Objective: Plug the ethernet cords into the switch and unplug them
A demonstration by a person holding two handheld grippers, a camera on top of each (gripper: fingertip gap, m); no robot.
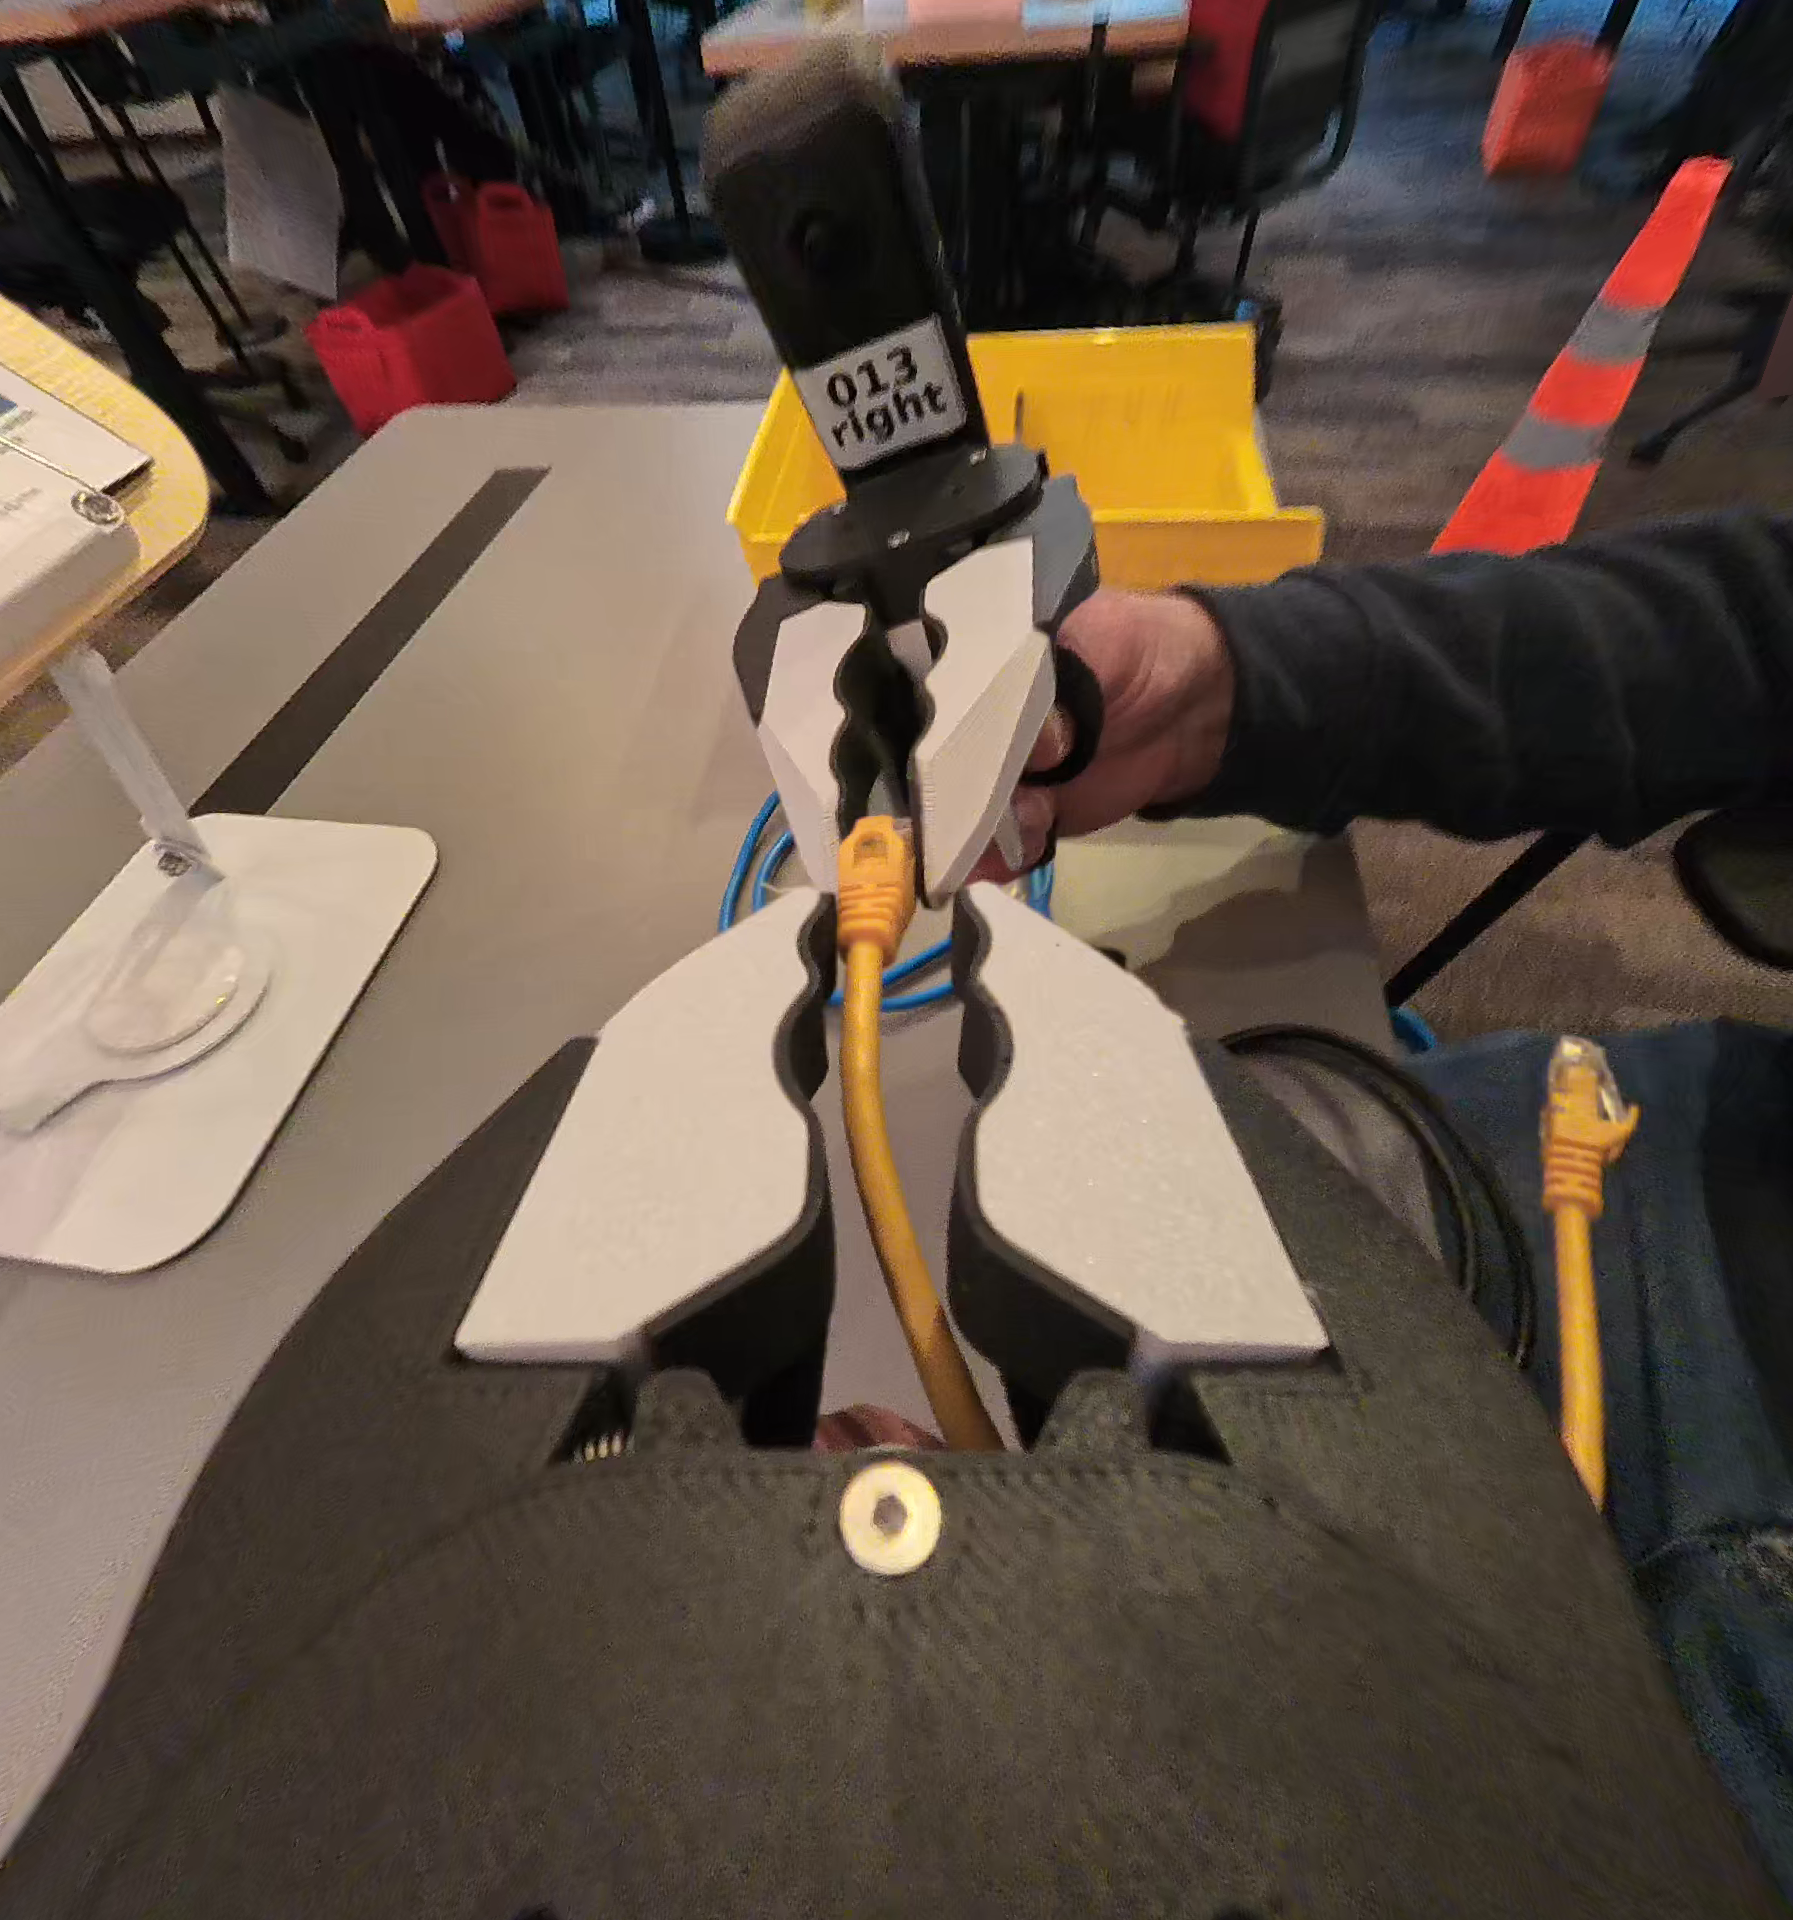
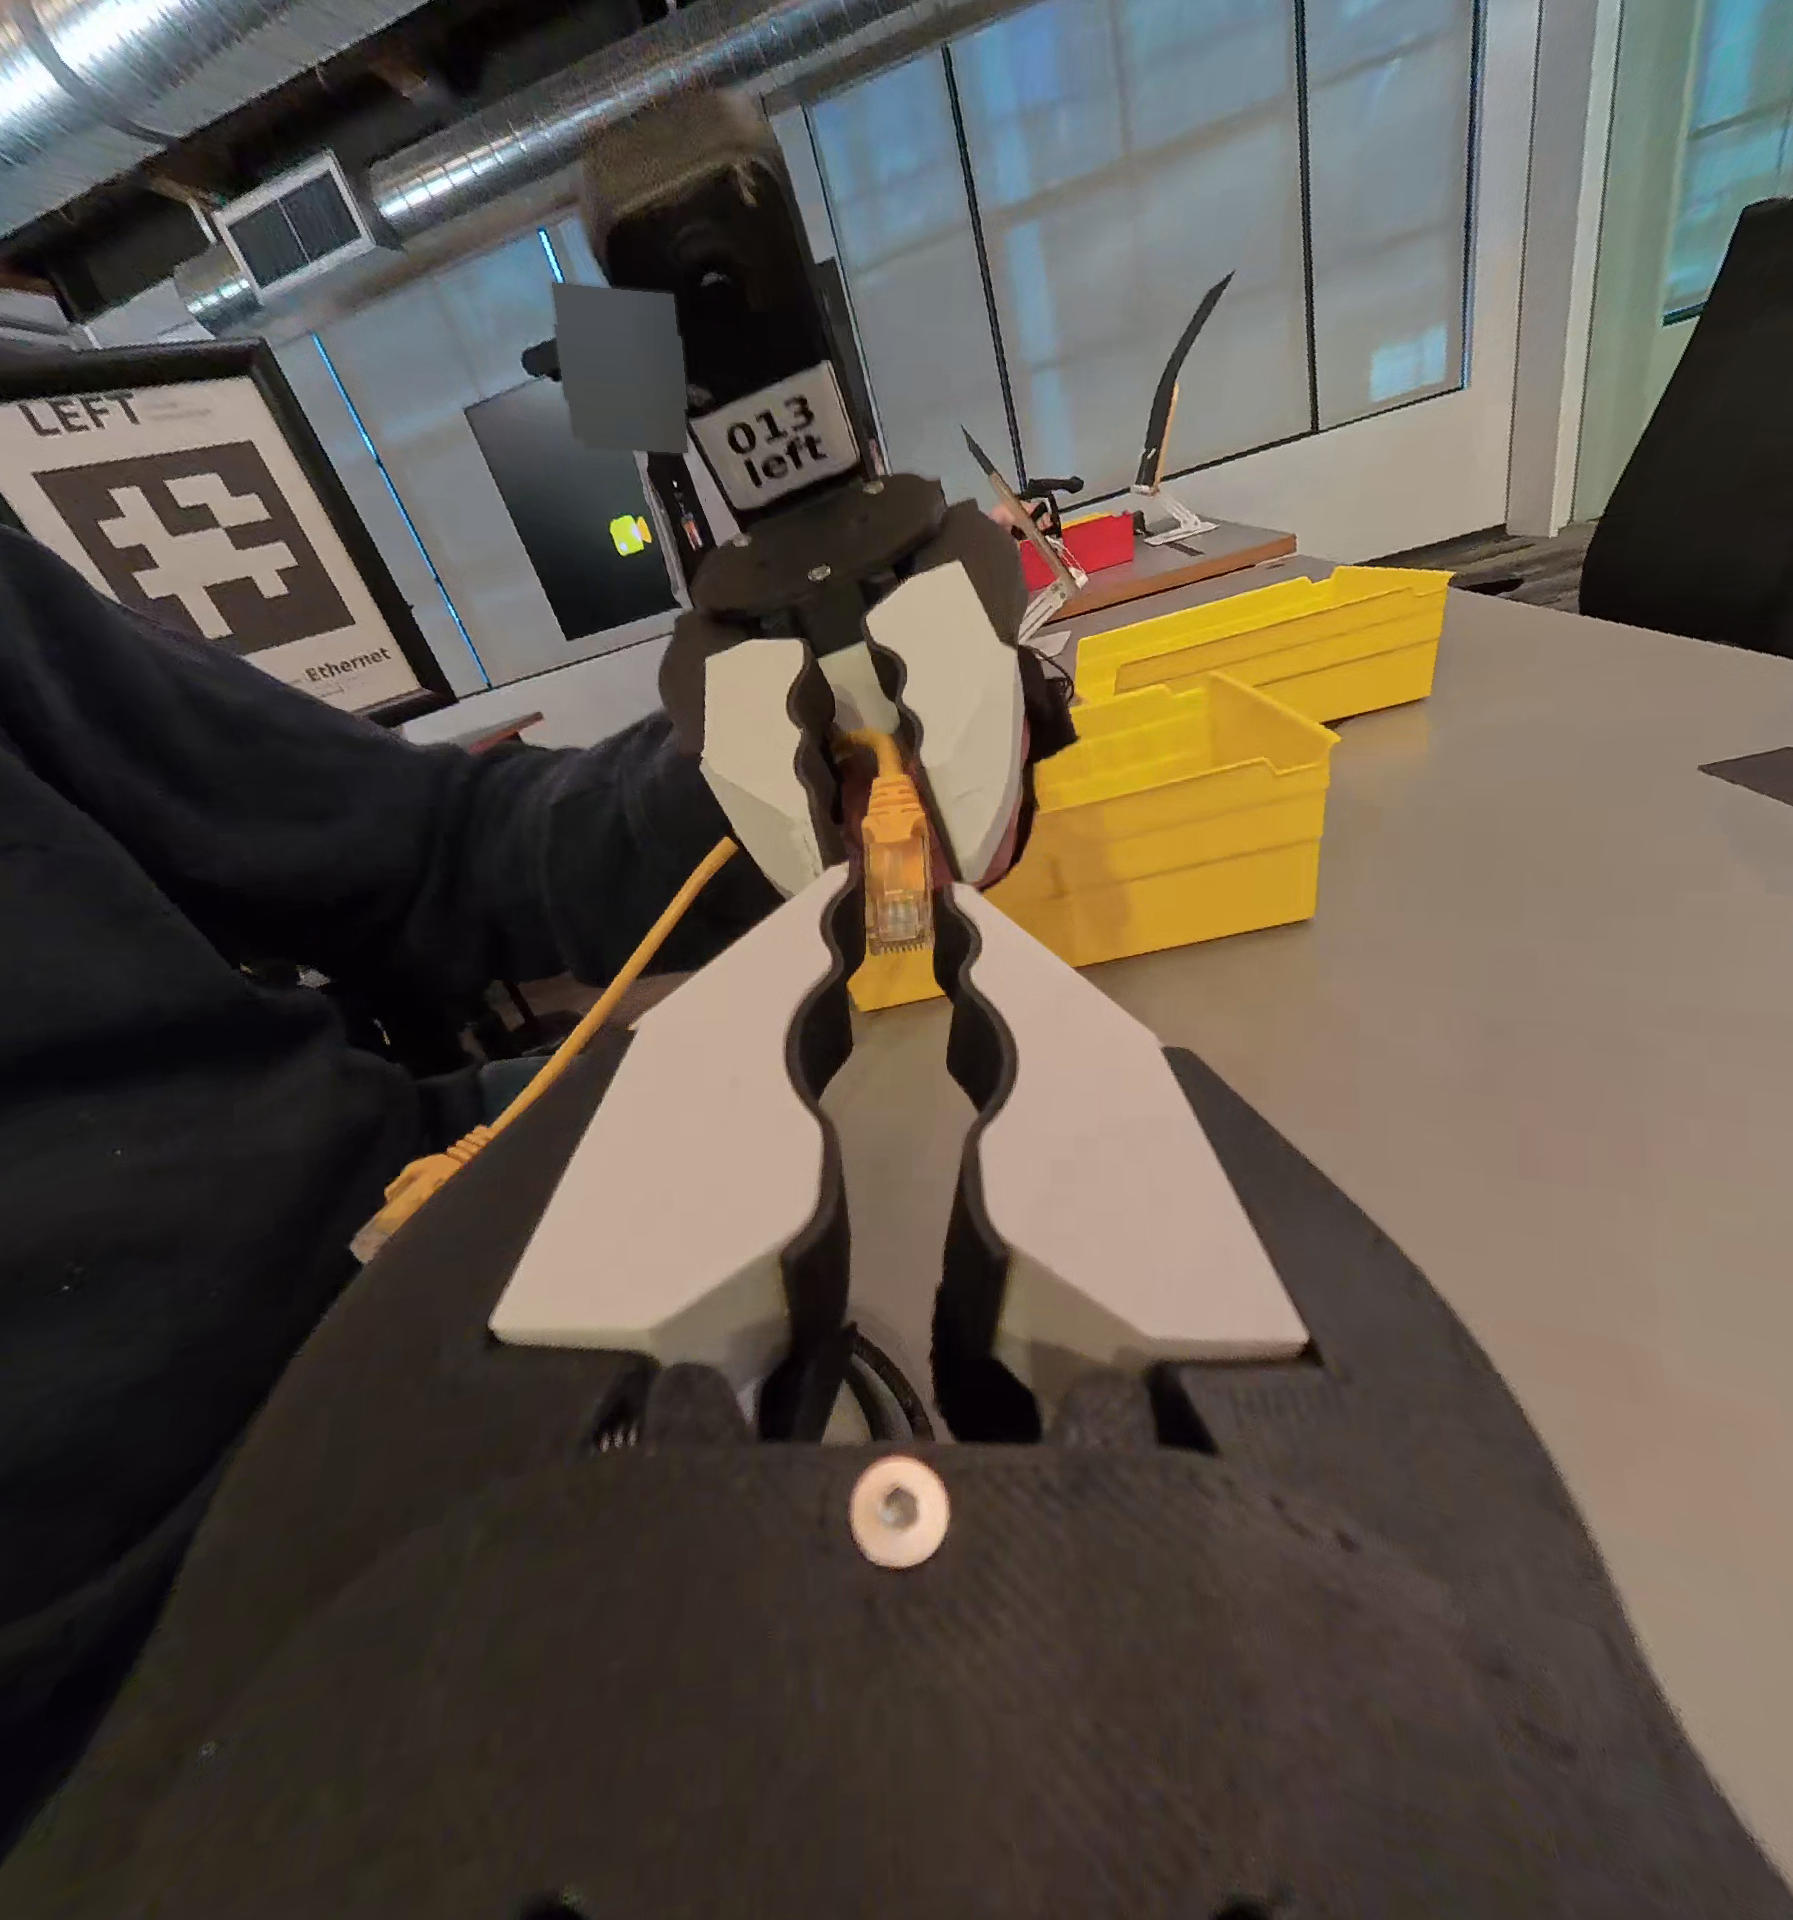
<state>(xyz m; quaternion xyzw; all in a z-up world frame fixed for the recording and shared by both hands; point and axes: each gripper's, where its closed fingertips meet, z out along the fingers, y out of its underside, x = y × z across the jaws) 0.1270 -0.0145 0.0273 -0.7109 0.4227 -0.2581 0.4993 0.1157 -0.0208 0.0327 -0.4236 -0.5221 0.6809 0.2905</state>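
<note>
Tip to tip, the left gripper (image 1: 887, 914) clamps a yellow ethernet cord (image 1: 876, 1091) while the right gripper (image 2: 897, 914) closes around its plug (image 2: 897, 883) — a mistimed release could drop it.

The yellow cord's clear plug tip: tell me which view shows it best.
Right wrist view: the plug tip faces the camera, clear between the fingertips. Left wrist view shows only its back, tip hidden between the right gripper's fingers.

left hand-held gripper (image 1: 887, 925): grey-and-black fingers narrowly parted, tip to tip with the other
right hand-held gripper (image 2: 897, 914): likewise narrowly parted, gripped by a dark-sleeved hand (image 1: 1131, 717)
</note>
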